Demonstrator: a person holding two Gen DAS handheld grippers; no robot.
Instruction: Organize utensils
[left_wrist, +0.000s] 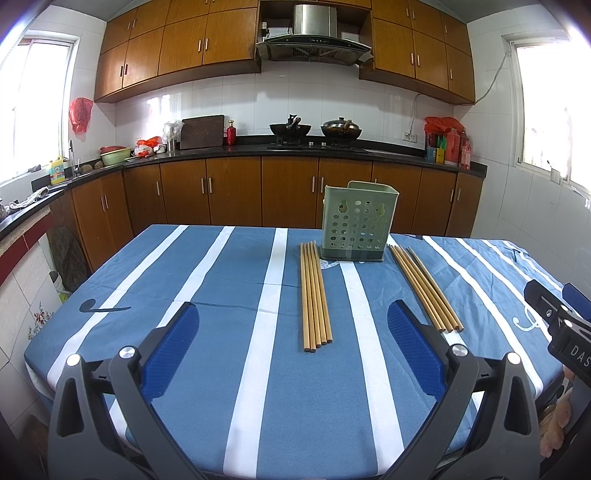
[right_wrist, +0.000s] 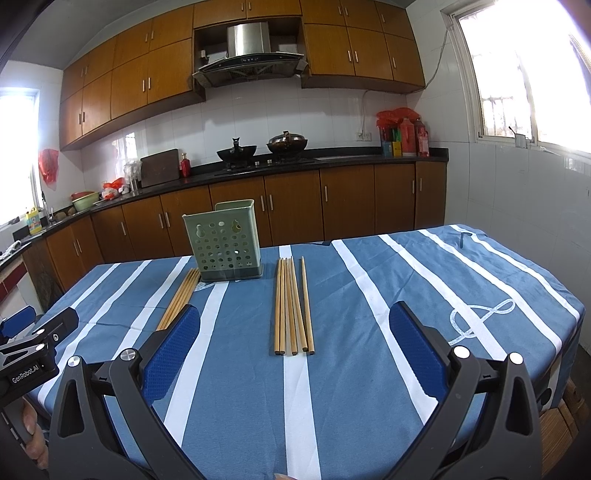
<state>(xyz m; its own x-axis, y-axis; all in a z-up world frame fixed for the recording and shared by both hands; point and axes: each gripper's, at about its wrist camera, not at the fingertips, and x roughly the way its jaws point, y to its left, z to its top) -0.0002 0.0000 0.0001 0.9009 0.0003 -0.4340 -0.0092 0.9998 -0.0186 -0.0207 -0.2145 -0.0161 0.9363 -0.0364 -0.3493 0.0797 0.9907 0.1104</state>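
A green perforated utensil holder (left_wrist: 357, 221) stands upright on the far part of the blue striped tablecloth (left_wrist: 221, 332); it also shows in the right wrist view (right_wrist: 225, 242). One bundle of several wooden chopsticks (left_wrist: 315, 295) lies left of it, another bundle (left_wrist: 424, 288) right of it. In the right wrist view the right bundle (right_wrist: 291, 306) lies straight ahead, the left bundle (right_wrist: 181, 299) partly behind a finger. My left gripper (left_wrist: 291, 343) is open and empty, low over the table's near side. My right gripper (right_wrist: 295, 343) is open and empty too.
The table's near edge runs just under both grippers. The right gripper's body (left_wrist: 561, 325) shows at the right edge of the left wrist view, the left gripper's body (right_wrist: 33, 339) at the left of the right. Kitchen counter with woks (left_wrist: 314, 129) stands behind.
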